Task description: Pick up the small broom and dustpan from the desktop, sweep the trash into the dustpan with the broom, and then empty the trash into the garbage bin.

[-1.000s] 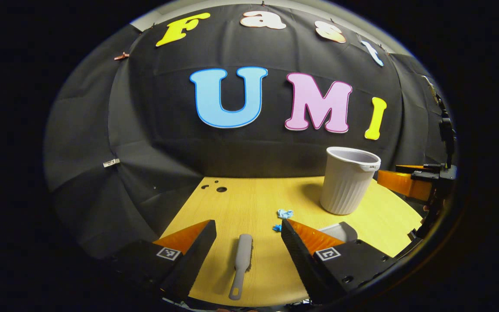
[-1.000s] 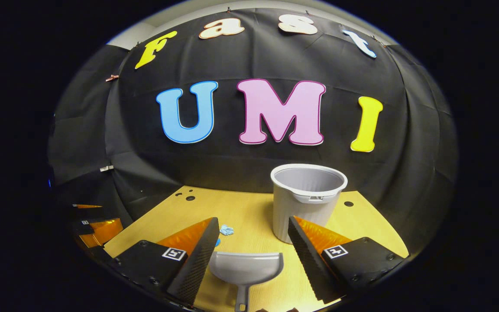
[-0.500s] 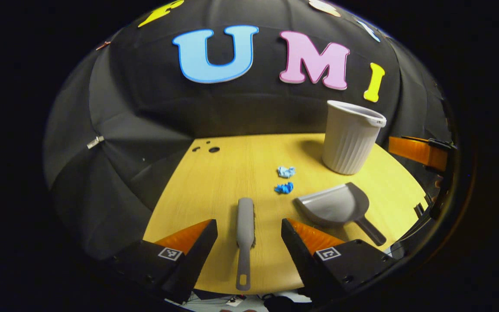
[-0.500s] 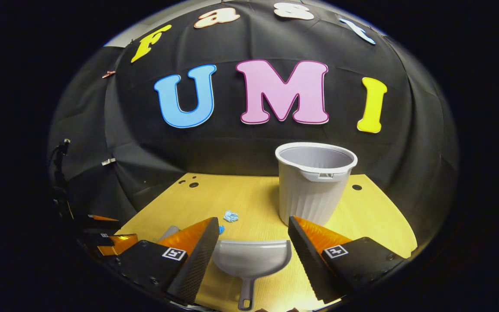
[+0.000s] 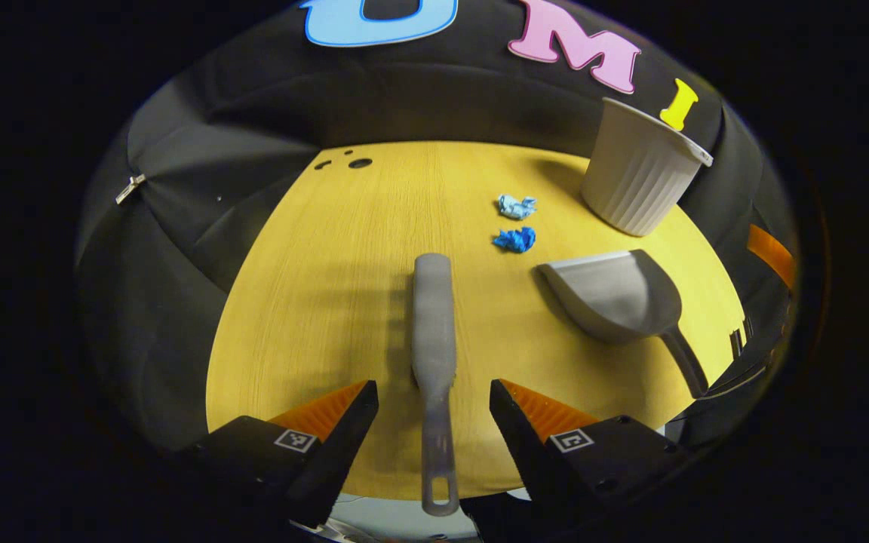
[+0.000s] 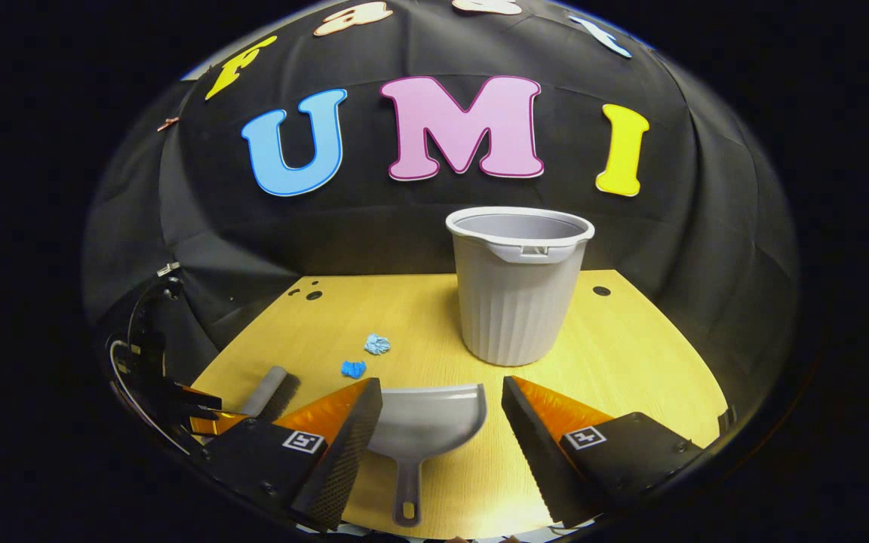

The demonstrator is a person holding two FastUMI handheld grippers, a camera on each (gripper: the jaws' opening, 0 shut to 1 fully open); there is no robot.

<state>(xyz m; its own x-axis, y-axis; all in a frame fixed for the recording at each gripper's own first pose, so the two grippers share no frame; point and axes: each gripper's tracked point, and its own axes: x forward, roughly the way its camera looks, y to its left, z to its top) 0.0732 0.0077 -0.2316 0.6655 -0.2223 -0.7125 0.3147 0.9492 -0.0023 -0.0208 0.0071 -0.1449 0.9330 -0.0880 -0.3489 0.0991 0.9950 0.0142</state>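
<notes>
Left claw (image 5: 433, 392) open, straddling the broom (image 5: 433, 324) handle, not gripping. Right claw (image 6: 440, 388) open over the dustpan (image 6: 425, 426) handle, lined up for pickup. Trash (image 5: 514, 239) beyond, bin (image 6: 517, 283) far right on table (image 5: 329, 302).

Your left hand-held gripper (image 5: 433, 396) stands spread wide, with the broom (image 5: 434, 339) handle lying between its fingers and bare tabletop (image 5: 314, 302) on its left side. Your right hand-held gripper (image 6: 442, 392) is parted too, the dustpan (image 6: 421, 430) lying in the gap. Ahead, the garbage bin (image 6: 517, 283) stands upright toward the back, and two blue paper scraps (image 5: 514, 222) lie just left of it. Between broom and dustpan a strip of wood lies open.
</notes>
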